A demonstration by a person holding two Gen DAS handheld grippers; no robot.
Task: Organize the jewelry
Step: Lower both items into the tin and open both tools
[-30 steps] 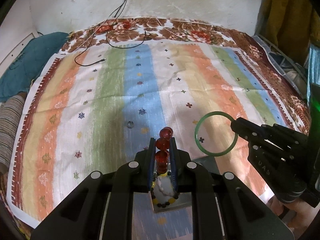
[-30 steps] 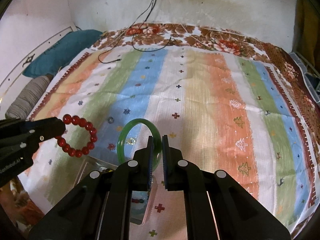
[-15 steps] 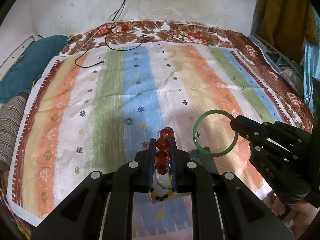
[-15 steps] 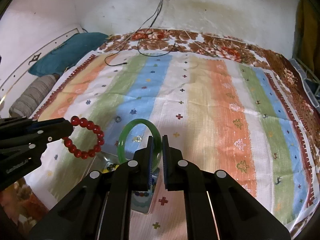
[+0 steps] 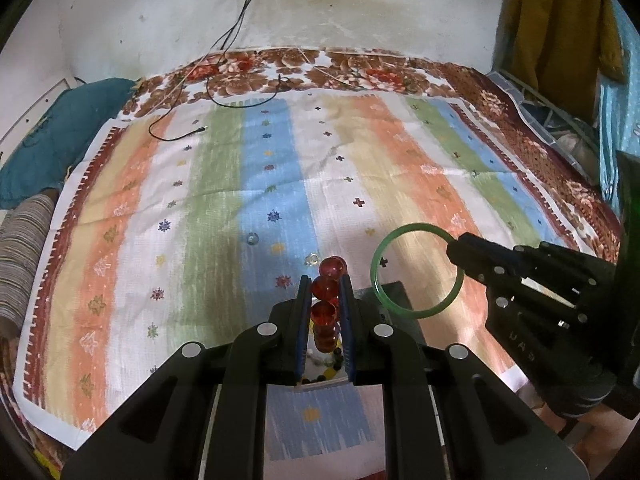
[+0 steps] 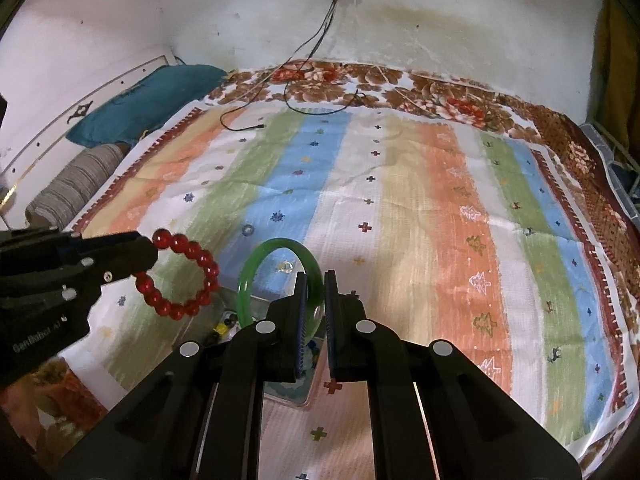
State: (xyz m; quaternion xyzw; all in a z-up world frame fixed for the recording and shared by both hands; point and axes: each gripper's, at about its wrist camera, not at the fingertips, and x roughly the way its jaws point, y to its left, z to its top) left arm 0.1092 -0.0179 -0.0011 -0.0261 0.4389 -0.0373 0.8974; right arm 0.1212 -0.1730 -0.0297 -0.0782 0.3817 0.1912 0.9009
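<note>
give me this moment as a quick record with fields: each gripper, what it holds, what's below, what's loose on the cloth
left gripper: jaws shut on red bead bracelet, held in the air
right gripper: jaws shut on green bangle, held in the air
below: jewelry box, open, with small beads inside
surface: striped cloth
loose on cloth: two small rings, beyond the box
cable: far end of cloth

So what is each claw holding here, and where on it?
Left claw pinches the red bead bracelet edge-on across its beads; right claw grips the green bangle by its rim.
</note>
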